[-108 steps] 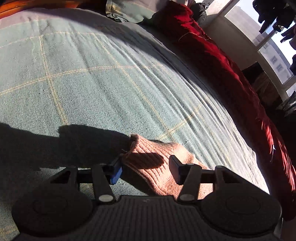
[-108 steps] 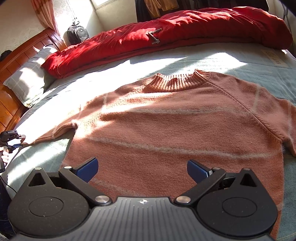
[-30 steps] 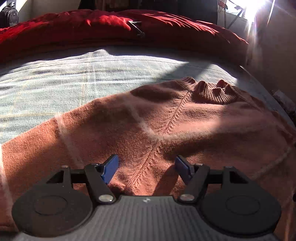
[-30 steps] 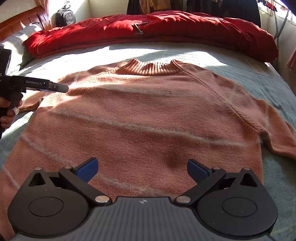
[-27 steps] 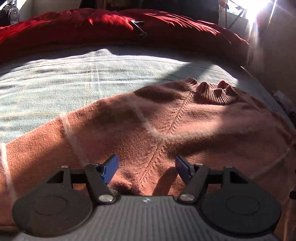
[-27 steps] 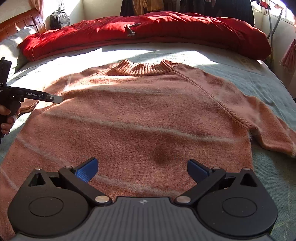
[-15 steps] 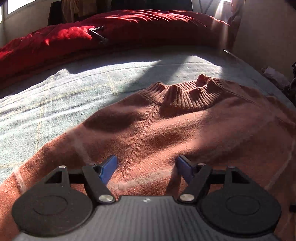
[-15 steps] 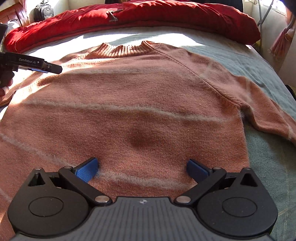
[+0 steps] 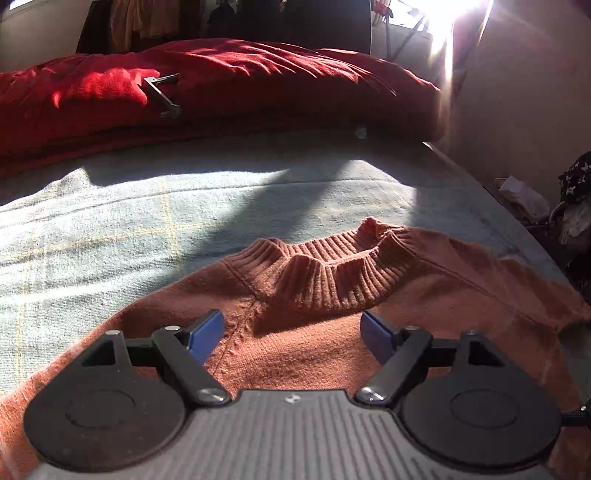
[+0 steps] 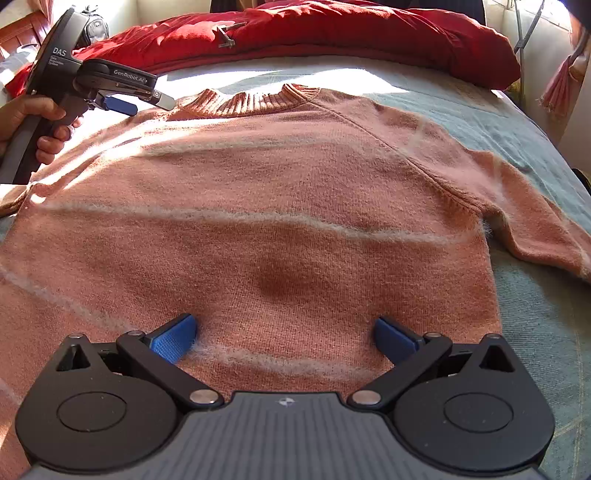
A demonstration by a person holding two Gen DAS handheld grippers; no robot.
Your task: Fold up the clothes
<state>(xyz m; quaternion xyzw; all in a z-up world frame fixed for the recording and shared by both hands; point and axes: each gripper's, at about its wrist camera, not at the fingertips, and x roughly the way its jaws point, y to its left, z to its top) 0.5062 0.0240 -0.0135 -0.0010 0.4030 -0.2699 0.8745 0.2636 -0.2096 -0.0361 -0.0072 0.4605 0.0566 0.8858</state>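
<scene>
At the near edge of the bed (image 10: 546, 325), the right tool (image 10: 284, 338) hangs low over the bottom part of the sweater (image 10: 280, 206), its blue pads spread wide with knit showing between them and nothing gripped. The salmon-pink sweater lies flat and face up on the pale green bedspread, body broad across the middle, thin white stripes running across it, and its right sleeve (image 10: 535, 225) stretched out toward the right side of the bed. Farther up on the left, a hand (image 10: 33, 122) holds the left tool (image 10: 147, 101) by its handle, just above the sweater's left shoulder beside the ribbed collar (image 10: 255, 99). In the left wrist view, the left tool (image 9: 293, 334) has its jaws standing wide, and they have just been opening; the collar (image 9: 325, 273) sits just beyond the pads, rumpled into a few folds, with only flat shoulder knit between them and none of it pinched. Beyond the collar is a bare stretch of bedspread in sun and shadow, and along the far edge lies a red quilt (image 10: 332, 33) with a small dark clip (image 9: 162, 94) resting on it.
</scene>
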